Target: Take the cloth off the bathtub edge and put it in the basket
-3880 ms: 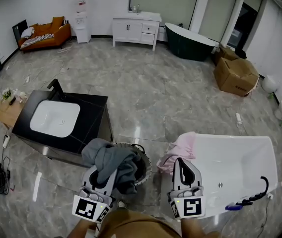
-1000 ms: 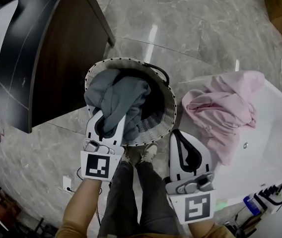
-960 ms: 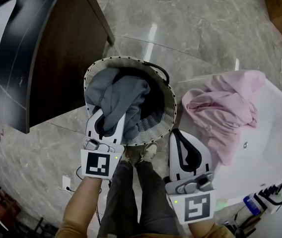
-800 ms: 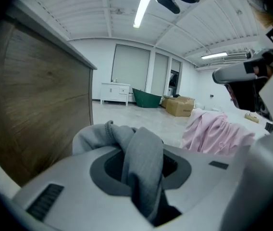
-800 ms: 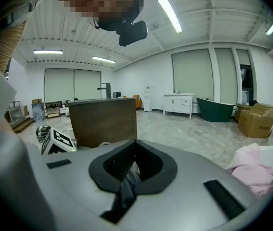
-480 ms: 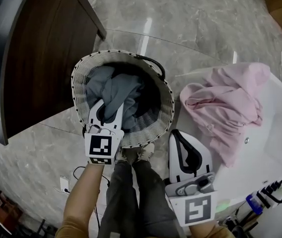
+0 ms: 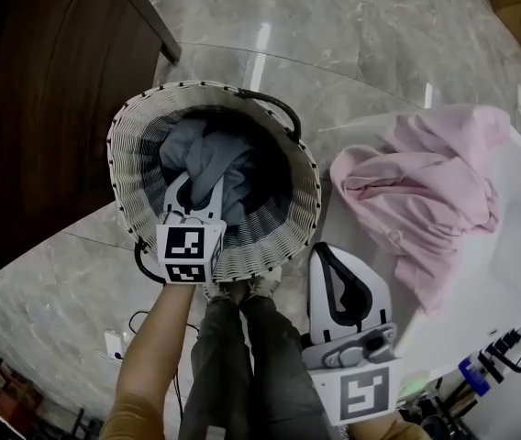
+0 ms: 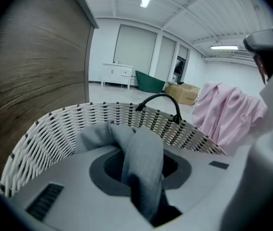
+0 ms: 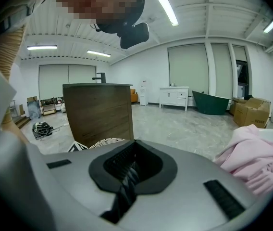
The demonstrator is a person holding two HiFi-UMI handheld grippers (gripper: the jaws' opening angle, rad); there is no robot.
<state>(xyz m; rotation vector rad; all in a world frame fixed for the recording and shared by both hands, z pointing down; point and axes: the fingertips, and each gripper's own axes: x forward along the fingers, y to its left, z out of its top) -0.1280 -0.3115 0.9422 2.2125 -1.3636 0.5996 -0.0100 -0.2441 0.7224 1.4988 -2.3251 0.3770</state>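
L gripper (image 7: 193,191) reaches down into the basket (image 7: 130,186), tips below the rim, marker cube just at the near wall. Bare L forearm (image 7: 150,365) runs up from the frame bottom to it; the hand itself is hidden behind the cube. Jaws are pinched on the grey cloth (image 7: 207,159): in the left gripper view a fold of it sits clamped btwn the pads, the rest draping fwd over the jaws and down inside the basket. Its lower part is lost in the dark interior, so can't tell if it touches the bottom.

R gripper (image 7: 327,257) is held lower right, outside the basket, beside the person's legs (image 7: 242,356) and at the near edge of the bathtub (image 7: 481,282). Jaws pressed together w/ nothing btwn them, ribbed pads meeting. R hand is cut off by the frame bottom.

Pink cloth (image 7: 426,191) lies bunched on the tub edge, apart from both grippers, one side hanging over. Tub is cut off at right. Dark wood cabinet (image 7: 40,108) stands just left of the basket, only partly in frame.
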